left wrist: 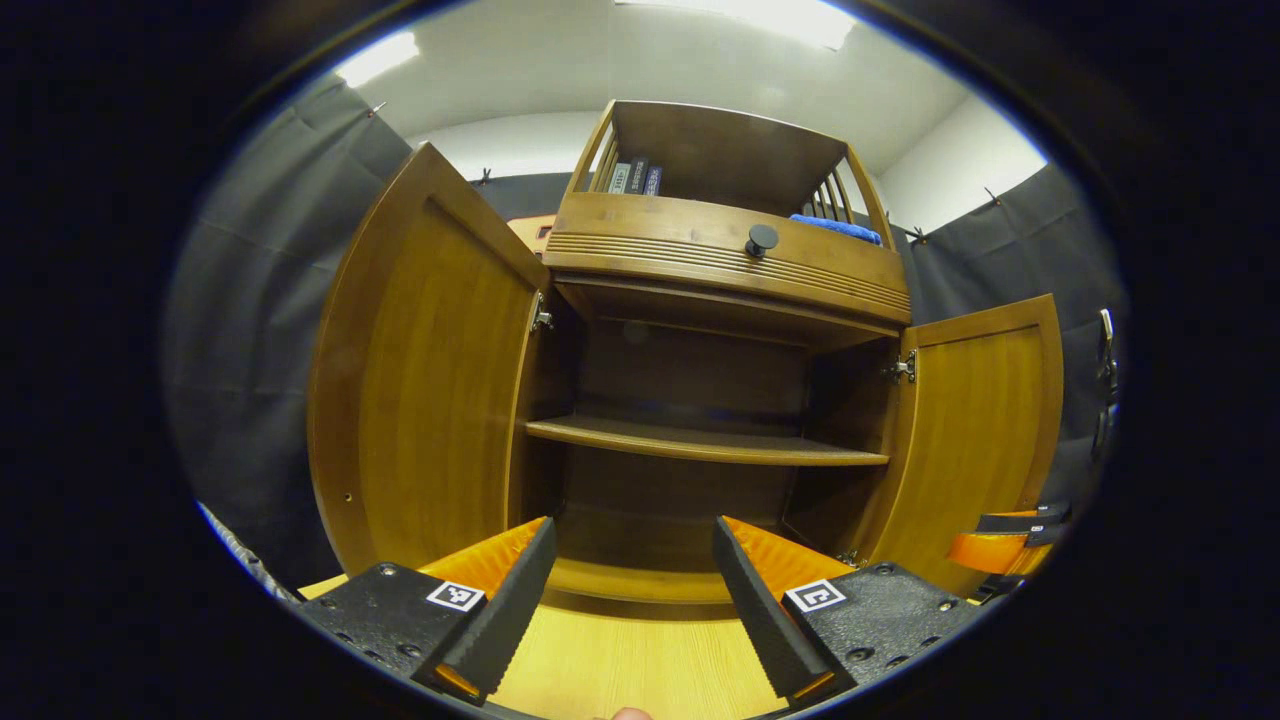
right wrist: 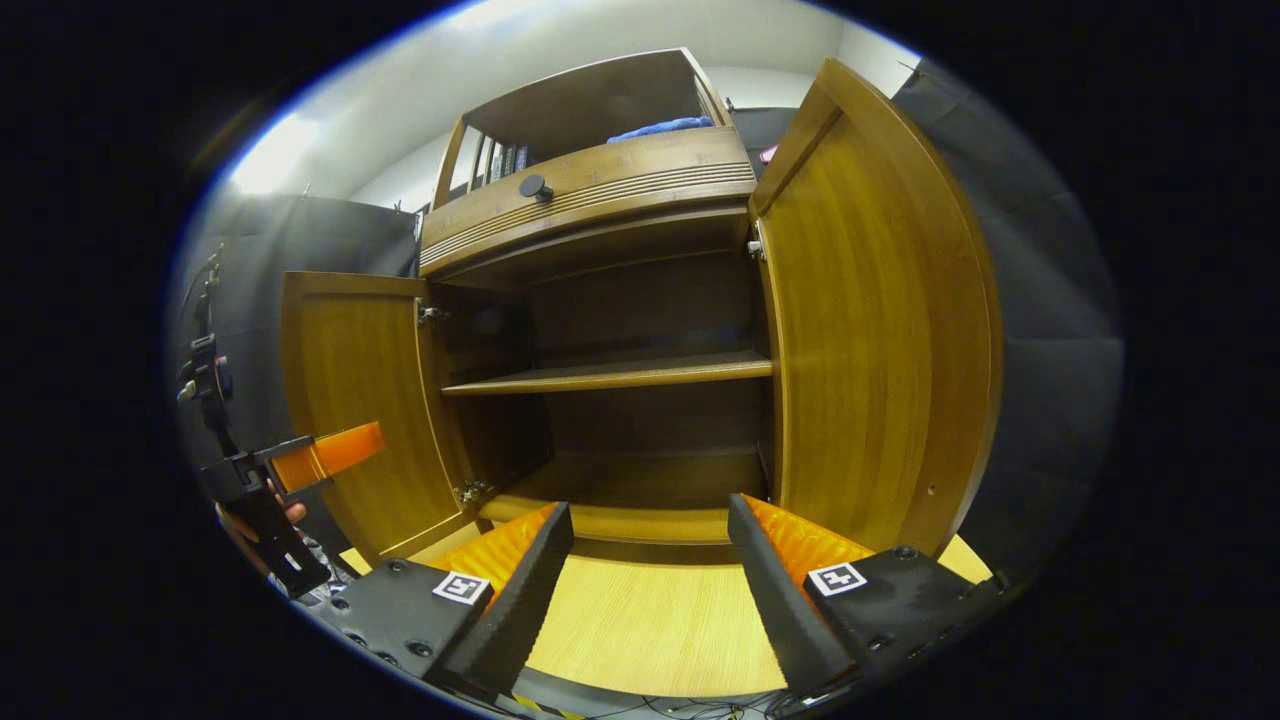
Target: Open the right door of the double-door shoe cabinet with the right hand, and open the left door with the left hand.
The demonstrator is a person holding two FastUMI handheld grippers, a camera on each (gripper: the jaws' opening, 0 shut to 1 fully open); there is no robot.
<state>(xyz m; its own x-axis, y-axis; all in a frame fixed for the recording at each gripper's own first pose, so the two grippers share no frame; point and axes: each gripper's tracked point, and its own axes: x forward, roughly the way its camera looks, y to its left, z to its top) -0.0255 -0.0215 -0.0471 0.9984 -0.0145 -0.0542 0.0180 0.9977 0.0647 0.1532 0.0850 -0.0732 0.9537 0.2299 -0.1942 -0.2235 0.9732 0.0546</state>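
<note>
The brown wooden shoe cabinet [left wrist: 700, 300] stands in front of me with both doors swung wide. In the left gripper view its left door [left wrist: 430, 380] is close on the left and its right door [left wrist: 975, 440] farther off on the right. My left gripper [left wrist: 635, 590] is open and holds nothing, a short way from the cabinet's base. In the right gripper view the right door [right wrist: 870, 330] is close on the right and the left door [right wrist: 350, 400] is at the left. My right gripper [right wrist: 650, 580] is open and holds nothing. The left gripper [right wrist: 335, 452] shows beside the left door, touching nothing.
Inside are one shelf [left wrist: 700, 440] and a bare bottom board [right wrist: 640, 480]. Above the doors is a drawer with a black knob [left wrist: 761, 238]; on top lie a blue cloth [left wrist: 835, 228] and some books [left wrist: 633, 178]. A light wooden surface [left wrist: 620, 670] lies under the grippers.
</note>
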